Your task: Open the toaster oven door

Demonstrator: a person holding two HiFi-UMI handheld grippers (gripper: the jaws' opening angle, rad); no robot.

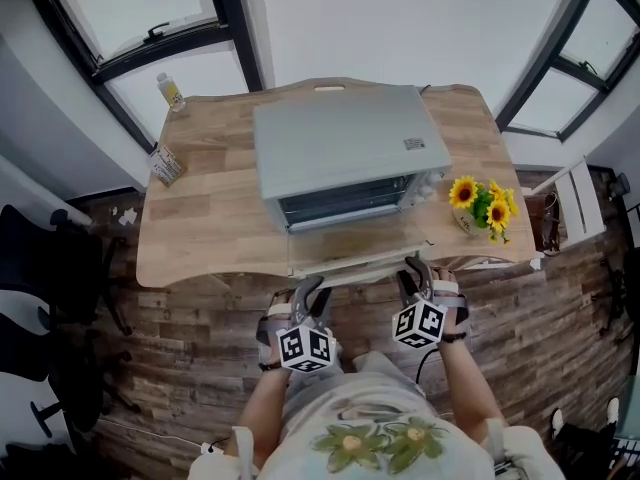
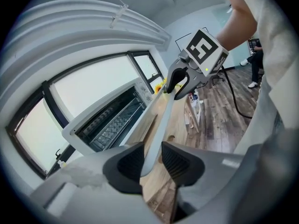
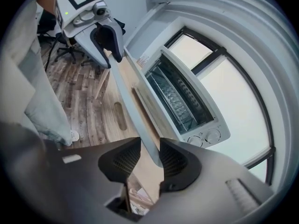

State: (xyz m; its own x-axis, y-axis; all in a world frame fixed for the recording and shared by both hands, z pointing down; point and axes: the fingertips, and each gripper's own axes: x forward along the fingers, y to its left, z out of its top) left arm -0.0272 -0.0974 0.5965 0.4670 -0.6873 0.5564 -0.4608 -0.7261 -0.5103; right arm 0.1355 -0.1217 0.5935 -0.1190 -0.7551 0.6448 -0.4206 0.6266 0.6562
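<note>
Wooden table (image 1: 200, 223) carried 1 toaster oven (image 1: 340, 143), 1 bottle (image 1: 171, 90), 1 sunflower pot (image 1: 484, 205) and 1 small box (image 1: 166, 164).

The toaster oven (image 1: 340, 148) sits mid-table (image 1: 210, 233), its door (image 1: 355, 253) lying folded down before it. A bottle (image 1: 171, 91) stands behind the oven's left corner. Sunflowers (image 1: 486, 203) stand just right of the oven.

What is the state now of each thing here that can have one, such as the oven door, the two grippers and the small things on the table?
toaster oven door: open, folded down flat.
left gripper: jaws opening, door handle between them.
right gripper: jaws closing, the same door handle between them.
bottle: upright.
sunflowers: upright in their pot.
</note>
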